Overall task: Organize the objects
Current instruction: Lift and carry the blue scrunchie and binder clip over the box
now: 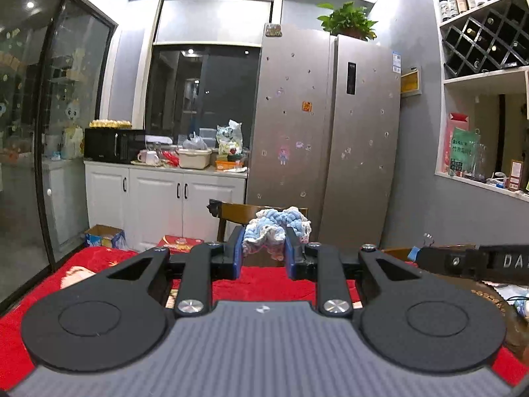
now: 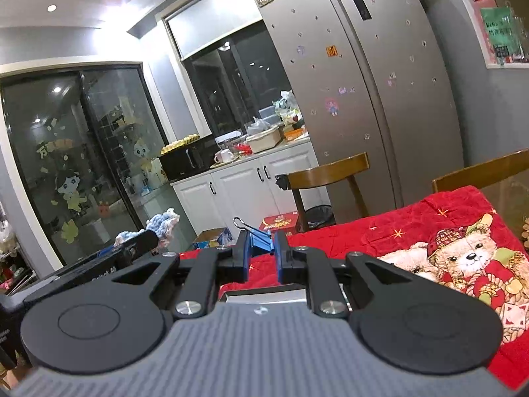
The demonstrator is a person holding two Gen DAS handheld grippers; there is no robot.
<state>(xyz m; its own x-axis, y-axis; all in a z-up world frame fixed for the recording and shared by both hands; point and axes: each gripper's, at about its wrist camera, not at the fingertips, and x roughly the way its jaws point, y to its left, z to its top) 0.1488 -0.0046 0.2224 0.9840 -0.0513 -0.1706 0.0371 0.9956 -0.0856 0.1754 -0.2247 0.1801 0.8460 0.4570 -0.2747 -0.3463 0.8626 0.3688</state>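
Below, red blanket (image 2: 380,231); beyond, fridge (image 1: 324,132)

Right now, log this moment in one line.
left gripper: shut on knitted piece | right gripper: shut on blue binder clip | both above red cloth

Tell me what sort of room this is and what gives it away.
Most likely a home kitchen and dining area. A tall steel fridge stands beside white cabinets whose counter carries a black microwave and food clutter, and a wine rack with bottles fills the wall shelves.

Bright ceiling glare, dim room, fisheye-bent edges.
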